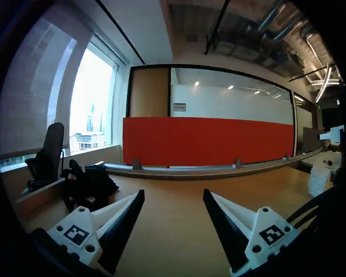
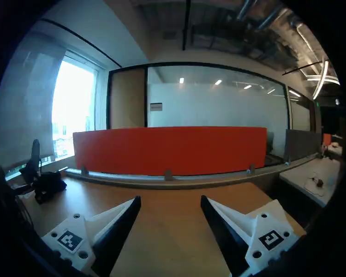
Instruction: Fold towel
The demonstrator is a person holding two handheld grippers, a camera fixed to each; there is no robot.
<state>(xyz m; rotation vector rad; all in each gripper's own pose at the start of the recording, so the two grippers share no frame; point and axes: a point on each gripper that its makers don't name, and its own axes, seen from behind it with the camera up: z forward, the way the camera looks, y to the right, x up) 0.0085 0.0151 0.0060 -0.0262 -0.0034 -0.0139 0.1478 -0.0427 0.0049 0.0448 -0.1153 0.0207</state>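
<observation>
My left claw (image 1: pixel 173 191) hangs open, its two fingers spread well apart over the bare wooden table (image 1: pixel 173 235), nothing between them; my right claw (image 2: pixel 170 197) is spread the same way over the same tabletop. Each finger carries one square marker tag, so four in all. One red divider panel (image 1: pixel 205 141) runs across the far edge of the table; in the right gripper view I count three small brackets under it. At the left of the left gripper view, one black heap (image 1: pixel 87 184), a bag or clothing, lies on the table, with one black chair (image 1: pixel 48 159) behind it and one bright window (image 1: pixel 92 106) beyond. A white bundle (image 1: pixel 319 177) sits at the far right edge of that view, well apart from both claws; I cannot tell whether it is the towel.
</observation>
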